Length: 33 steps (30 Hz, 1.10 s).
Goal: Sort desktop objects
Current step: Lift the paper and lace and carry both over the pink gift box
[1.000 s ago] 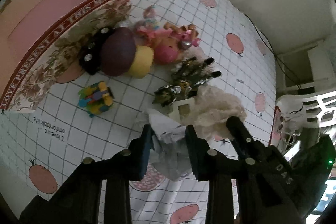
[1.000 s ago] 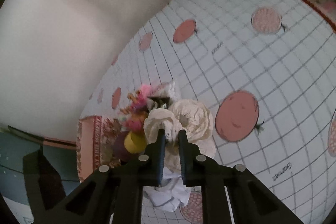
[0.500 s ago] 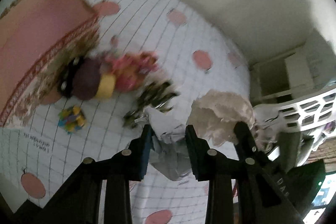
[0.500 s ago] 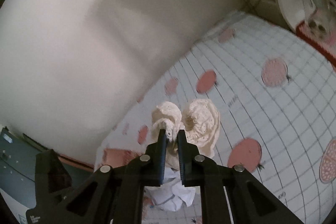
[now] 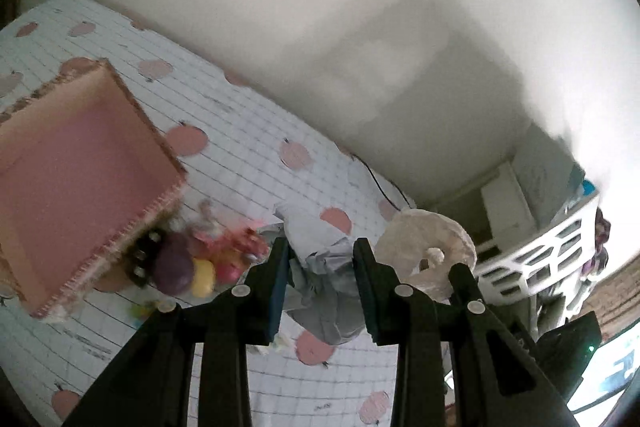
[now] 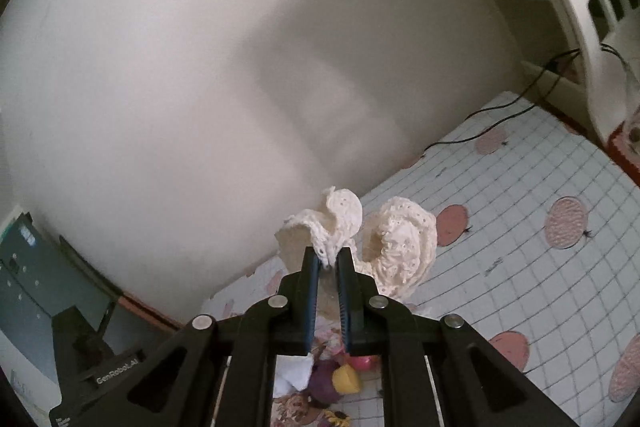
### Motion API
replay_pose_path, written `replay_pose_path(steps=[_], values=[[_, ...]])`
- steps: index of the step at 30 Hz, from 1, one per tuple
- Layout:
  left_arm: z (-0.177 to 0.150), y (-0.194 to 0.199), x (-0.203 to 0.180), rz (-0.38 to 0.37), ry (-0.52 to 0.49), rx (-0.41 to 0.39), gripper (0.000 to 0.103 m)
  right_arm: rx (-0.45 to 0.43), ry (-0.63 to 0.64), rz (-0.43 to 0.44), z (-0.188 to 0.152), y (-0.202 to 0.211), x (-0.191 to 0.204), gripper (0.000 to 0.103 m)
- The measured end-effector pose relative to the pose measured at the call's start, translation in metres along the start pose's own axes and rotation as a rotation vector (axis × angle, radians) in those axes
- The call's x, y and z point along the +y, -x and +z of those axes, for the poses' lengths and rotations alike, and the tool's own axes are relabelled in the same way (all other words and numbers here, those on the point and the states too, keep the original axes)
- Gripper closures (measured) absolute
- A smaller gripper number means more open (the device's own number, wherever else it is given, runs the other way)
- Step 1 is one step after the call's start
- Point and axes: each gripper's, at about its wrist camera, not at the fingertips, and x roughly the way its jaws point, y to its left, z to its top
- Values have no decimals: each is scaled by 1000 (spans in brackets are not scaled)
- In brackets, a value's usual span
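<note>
**Both grippers loaded, clear of the table**

My right gripper [image 6: 329, 259] is pinched tight on the cream lace cloth [image 6: 396, 247], which hangs above the checked tablecloth [image 6: 540, 287]. My left gripper [image 5: 321, 255] clamps a grey-white crumpled cloth [image 5: 320, 267] at a narrow gap. Below, blurred toys [image 5: 200, 267] lie beside the pink box [image 5: 80, 179].

Left wrist view looks from above the table [image 5: 248, 163], angled down past its own fingers toward the far wall [image 5: 320, 7]; pink box [image 5: 76, 179] at left. Right wrist view sits closer to level, facing the same wall [image 6: 160, 67]. Both share the cream lace cloth [image 5: 424, 243] [image 6: 396, 247] (and the toy pile below).
</note>
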Motion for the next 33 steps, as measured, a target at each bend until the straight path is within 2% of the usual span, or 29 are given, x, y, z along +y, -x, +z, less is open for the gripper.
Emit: replay_pose_path(steps=[11,15,24,33], values=[[23,46,75,40,112,-119,69,66,64,66,-41,-29,51,93],[27,55,97,41,142,-138,69,100,122,91,-59,-44,73,93],[38,78,138,35,215,-186,69,194,164,156,-95,-74,106,93],[47,104,188,67,298,-260,69,288,255,224,-141,-102,140,93]])
